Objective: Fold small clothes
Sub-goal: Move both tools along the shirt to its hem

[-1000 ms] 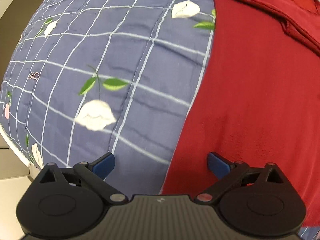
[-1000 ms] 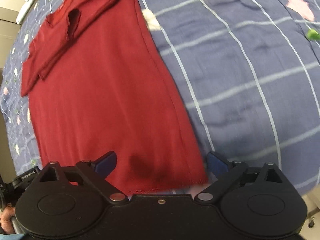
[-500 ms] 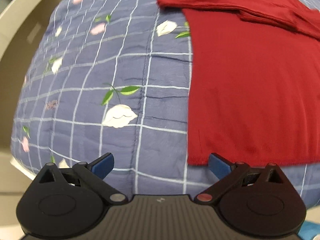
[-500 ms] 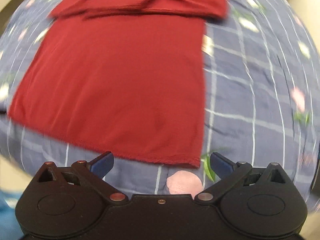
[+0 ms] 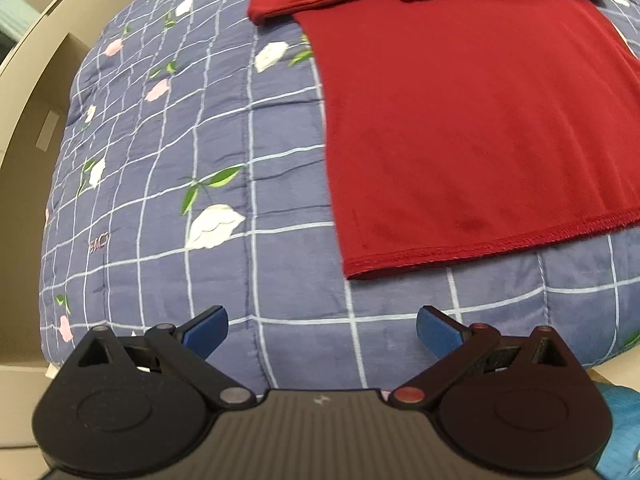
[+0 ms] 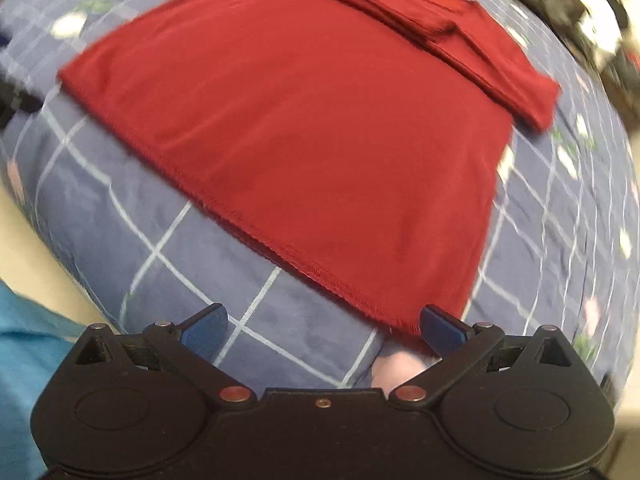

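Both units have pulled back from the red shirt [image 5: 472, 120] over the last second; it lies flat on the bed quilt [image 5: 168, 168], sleeves folded across the top. Left hand-held gripper [image 5: 322, 330] and right hand-held gripper [image 6: 322, 326] are spread and empty, near the hem [image 6: 256, 236]. Judged: hem-corner grasp comes next.

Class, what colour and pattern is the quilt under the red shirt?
Blue quilt with a white grid and scattered white and pink flowers; clearest in the left wrist view.

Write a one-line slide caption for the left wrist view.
Open left gripper hovers over a blue floral quilt, near the hem corner of a red shirt with sleeves folded in.
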Demonstrator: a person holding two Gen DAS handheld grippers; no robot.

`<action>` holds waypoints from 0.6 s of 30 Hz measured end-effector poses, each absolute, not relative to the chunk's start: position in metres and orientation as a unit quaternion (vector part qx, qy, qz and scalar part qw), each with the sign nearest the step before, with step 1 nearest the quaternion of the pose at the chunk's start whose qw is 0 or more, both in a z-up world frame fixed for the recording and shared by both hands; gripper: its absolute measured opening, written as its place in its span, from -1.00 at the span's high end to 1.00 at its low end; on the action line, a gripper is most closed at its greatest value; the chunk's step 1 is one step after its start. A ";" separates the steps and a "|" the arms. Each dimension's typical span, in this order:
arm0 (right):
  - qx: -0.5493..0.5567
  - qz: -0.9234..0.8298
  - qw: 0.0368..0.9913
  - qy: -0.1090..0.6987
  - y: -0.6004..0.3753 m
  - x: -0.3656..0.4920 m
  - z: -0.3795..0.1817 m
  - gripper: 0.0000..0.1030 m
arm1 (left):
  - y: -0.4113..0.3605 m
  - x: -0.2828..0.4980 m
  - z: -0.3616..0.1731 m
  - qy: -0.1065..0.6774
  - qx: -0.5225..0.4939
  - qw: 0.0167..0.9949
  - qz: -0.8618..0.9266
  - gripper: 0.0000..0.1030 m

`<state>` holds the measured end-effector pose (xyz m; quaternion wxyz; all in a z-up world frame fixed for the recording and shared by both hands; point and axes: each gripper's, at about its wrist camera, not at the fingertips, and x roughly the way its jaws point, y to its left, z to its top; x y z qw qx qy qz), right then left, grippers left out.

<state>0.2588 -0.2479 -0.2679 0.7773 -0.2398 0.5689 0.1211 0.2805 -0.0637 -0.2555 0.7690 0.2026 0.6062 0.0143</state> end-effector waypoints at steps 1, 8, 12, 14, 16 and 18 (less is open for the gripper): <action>-0.252 0.128 0.775 0.565 -0.244 0.258 -0.271 -0.98 | -0.066 0.281 -0.257 0.605 0.207 0.768 0.012 -0.99; -0.330 0.139 0.779 0.515 -0.229 0.259 -0.282 -0.91 | -0.088 0.283 -0.263 0.602 0.232 0.764 -0.014 -0.99; -0.351 0.159 0.782 0.490 -0.227 0.262 -0.284 -0.62 | -0.106 0.274 -0.268 0.592 0.265 0.760 -0.040 -0.99; -0.351 0.177 0.784 0.481 -0.228 0.264 -0.281 -0.27 | -0.114 0.269 -0.270 0.587 0.279 0.759 -0.051 -0.99; -0.350 0.191 0.782 0.479 -0.226 0.264 -0.277 0.18 | -0.122 0.264 -0.272 0.581 0.290 0.758 -0.061 -0.99; -0.341 0.196 0.783 0.481 -0.227 0.266 -0.273 0.54 | -0.130 0.259 -0.276 0.571 0.308 0.757 -0.070 -0.99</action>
